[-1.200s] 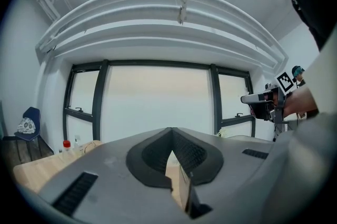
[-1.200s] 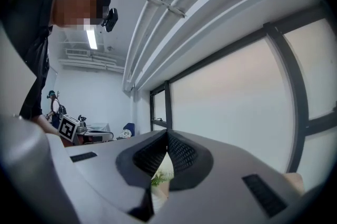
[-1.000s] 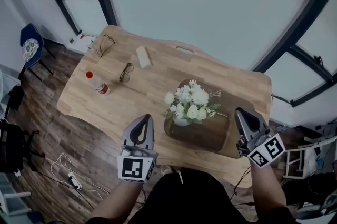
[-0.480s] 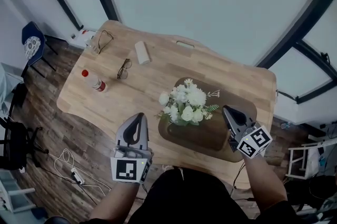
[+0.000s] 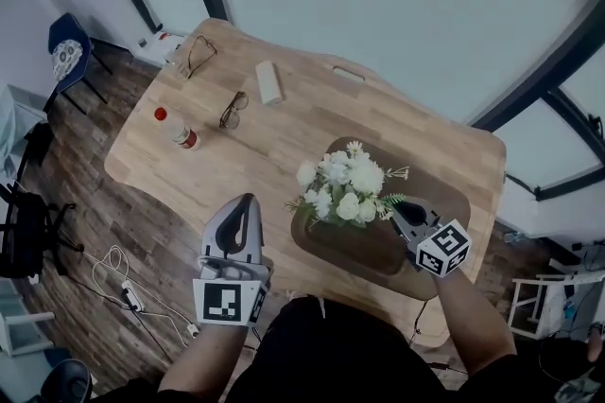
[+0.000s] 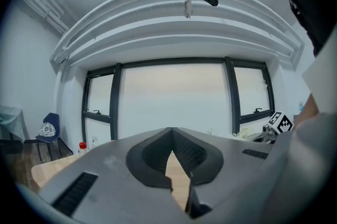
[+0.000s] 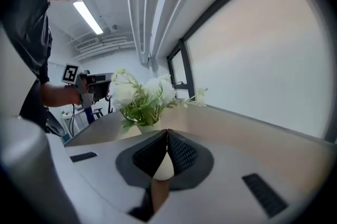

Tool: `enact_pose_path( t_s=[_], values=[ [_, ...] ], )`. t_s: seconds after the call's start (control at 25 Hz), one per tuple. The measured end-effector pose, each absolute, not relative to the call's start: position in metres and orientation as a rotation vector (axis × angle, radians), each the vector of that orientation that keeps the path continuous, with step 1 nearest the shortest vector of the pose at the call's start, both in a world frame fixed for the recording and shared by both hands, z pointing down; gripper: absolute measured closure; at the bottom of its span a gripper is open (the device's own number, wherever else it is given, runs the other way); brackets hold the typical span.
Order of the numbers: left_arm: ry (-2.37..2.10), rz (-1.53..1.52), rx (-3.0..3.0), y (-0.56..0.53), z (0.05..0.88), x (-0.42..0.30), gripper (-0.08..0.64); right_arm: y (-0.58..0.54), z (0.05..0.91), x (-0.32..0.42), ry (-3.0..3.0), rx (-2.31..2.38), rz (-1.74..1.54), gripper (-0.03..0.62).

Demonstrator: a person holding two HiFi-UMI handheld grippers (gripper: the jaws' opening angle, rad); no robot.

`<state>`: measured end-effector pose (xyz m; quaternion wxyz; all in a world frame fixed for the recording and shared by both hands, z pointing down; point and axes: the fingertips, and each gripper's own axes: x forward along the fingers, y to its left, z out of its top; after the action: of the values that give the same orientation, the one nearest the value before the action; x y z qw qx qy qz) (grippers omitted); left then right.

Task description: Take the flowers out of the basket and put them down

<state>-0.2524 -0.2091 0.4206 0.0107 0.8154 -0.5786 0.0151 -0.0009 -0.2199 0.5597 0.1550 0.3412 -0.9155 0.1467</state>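
Head view: my right gripper (image 5: 405, 214), jaws closed and empty, has dropped to 4 o'clock of the white flower bunch (image 5: 345, 188) in its dark oval basket (image 5: 378, 252), ready to pick it up; left gripper (image 5: 248, 201), also closed, idles.

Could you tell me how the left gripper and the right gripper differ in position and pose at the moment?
The left gripper hangs over the table's near edge, apart from the flowers; the right gripper sits over the dark basket, close beside them. The left gripper points straight across the table; the right gripper angles towards the flowers. Both have jaws shut and empty.
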Motion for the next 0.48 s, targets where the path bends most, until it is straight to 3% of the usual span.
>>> enact_pose_path(
  t_s=[0.28,0.32,0.4,0.48],
  values=[
    [-1.856,0.06,2.524,-0.208,0.418,-0.268,0.555,-0.212,0.595,-0.034,-2.536,0.785,0.267,0.568],
    [-1.862,0.063,2.522,-0.207,0.418,-0.27,0.555,-0.211,0.598,-0.039,-2.528,0.761,0.246,0.547],
    [-1.872,0.067,2.51,-0.207,0.419,-0.275,0.555,-0.211,0.603,-0.049,-2.53,0.714,0.244,0.393],
    [-1.878,0.07,2.5,-0.207,0.42,-0.28,0.555,-0.213,0.604,-0.06,-2.546,0.684,0.243,0.333]
  ],
)
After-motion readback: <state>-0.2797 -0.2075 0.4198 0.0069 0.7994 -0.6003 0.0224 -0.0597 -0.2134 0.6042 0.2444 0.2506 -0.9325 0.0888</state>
